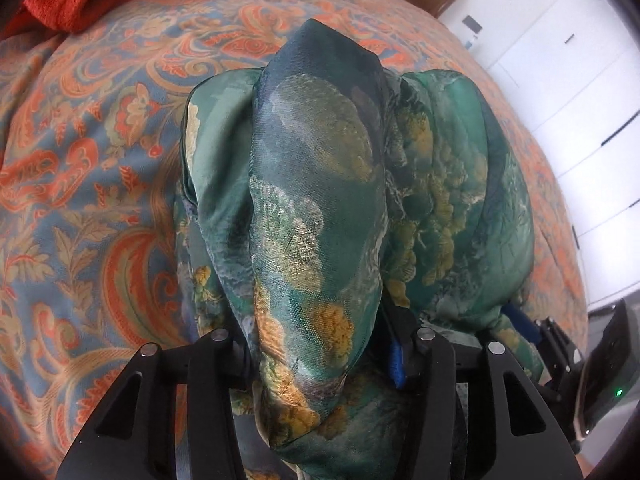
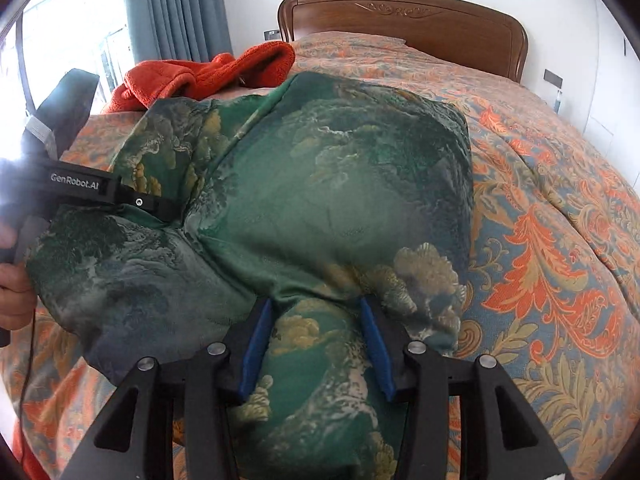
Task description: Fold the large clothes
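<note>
Right wrist: right tongs (image 2: 316, 344) & left tongs (image 1: 320, 344) each pinch green garment (image 2: 320, 200) betw. pads.

A bed with an orange and blue paisley cover (image 2: 560, 208) had a carved wooden headboard (image 2: 404, 20), a red fleece garment (image 2: 208, 72) lay near blue-grey curtains (image 2: 176, 8), and white cabinets (image 1: 580, 92) stood beside.

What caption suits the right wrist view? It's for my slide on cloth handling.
Right gripper pinches a bunched fold of the green garment on the paisley bedspread, left gripper alongside.
</note>
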{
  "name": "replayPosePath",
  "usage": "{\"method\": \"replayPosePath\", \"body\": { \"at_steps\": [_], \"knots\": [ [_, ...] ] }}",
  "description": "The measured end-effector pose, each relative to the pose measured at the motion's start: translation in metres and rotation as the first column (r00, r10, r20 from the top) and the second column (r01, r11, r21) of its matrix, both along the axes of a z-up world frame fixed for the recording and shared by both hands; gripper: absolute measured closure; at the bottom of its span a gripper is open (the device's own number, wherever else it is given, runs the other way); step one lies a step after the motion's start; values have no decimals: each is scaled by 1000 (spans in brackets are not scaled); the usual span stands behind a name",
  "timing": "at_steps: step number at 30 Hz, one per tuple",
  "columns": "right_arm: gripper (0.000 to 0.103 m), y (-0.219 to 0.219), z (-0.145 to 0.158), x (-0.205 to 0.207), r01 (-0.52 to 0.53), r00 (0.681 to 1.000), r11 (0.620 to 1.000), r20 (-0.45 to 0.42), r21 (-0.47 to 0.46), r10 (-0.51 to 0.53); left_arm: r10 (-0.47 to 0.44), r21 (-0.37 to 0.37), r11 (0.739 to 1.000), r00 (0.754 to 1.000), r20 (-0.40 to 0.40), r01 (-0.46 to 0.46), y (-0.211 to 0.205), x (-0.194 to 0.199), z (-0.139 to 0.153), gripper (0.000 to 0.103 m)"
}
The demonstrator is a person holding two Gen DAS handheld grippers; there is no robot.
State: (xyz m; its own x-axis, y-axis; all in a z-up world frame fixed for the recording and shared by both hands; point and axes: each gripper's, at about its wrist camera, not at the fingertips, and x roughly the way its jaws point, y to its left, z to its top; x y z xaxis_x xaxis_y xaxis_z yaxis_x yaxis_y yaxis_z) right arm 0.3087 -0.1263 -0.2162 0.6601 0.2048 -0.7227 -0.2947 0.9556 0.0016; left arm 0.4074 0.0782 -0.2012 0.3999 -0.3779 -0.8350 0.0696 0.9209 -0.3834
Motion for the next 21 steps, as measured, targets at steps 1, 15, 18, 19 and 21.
{"method": "replayPosePath", "body": {
  "at_steps": [1, 15, 18, 19, 21],
  "knots": [
    [57, 2, -2, -2, 2, 1000, 1000, 12, -14, -2, -1, 3, 1000, 1000, 3, 1, -1, -1, 0, 52],
    [56, 9, -3, -1, 7, 1000, 998, 20, -67, -5, 15, 30, 999, 1000, 23, -15, -14, -12, -3, 51],
    [56, 11, -1, 2, 11, 1000, 997, 2, -80, -11, 16, 47, 999, 1000, 20, -17, -18, -14, -2, 50],
    [56, 12, 0, 2, 12, 1000, 996, -4, -86, -12, 15, 52, 998, 1000, 18, -16, -19, -15, -2, 50],
    [56, 15, 1, 4, 15, 1000, 995, -21, -103, -17, 16, 63, 998, 1000, 15, -16, -22, -15, -1, 50]
  ]
}}
